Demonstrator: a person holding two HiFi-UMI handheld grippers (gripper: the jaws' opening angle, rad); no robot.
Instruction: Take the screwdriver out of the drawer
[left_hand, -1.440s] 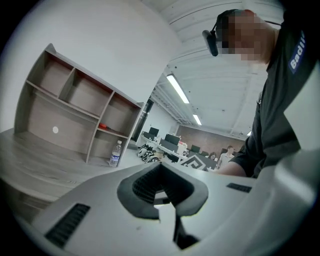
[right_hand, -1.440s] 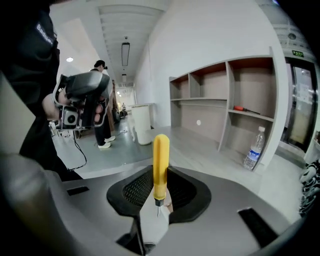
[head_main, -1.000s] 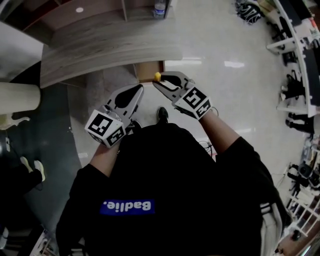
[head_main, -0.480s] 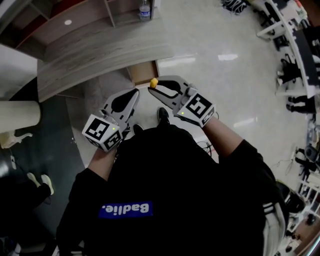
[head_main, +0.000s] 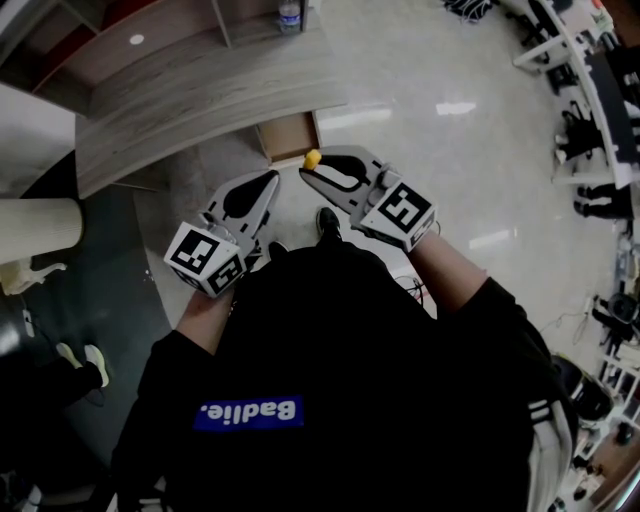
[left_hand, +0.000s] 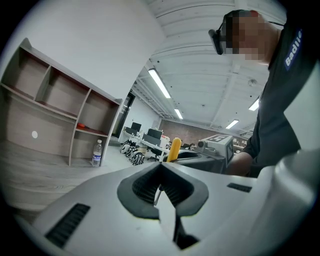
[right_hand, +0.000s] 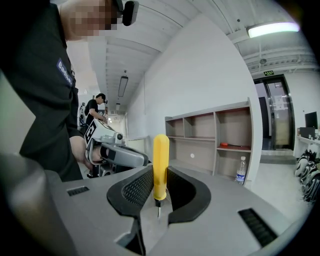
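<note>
A screwdriver (right_hand: 160, 167) with a yellow handle stands upright between the pads of my right gripper (right_hand: 160, 172), which is shut on it. Its thin metal shaft points down between the jaws. In the head view the yellow handle (head_main: 312, 159) shows at the tip of the right gripper (head_main: 310, 172), above the near edge of the open wooden drawer (head_main: 288, 137). My left gripper (head_main: 270, 183) hangs just to its left with its jaws together and nothing in them. In the left gripper view that gripper (left_hand: 160, 167) is shut, and the yellow handle (left_hand: 174, 149) shows beyond it.
The drawer belongs to a curved grey wood-grain counter (head_main: 200, 95). Behind it stands an open shelf unit (right_hand: 220, 135) with a water bottle (right_hand: 242, 170) on the counter. Glossy floor (head_main: 450, 150) spreads to the right, with desks and chairs (head_main: 590, 100) at the far right.
Both grippers have lifted a little towards me, the right one still carrying the screwdriver. Over the last half second they have hardly moved.
</note>
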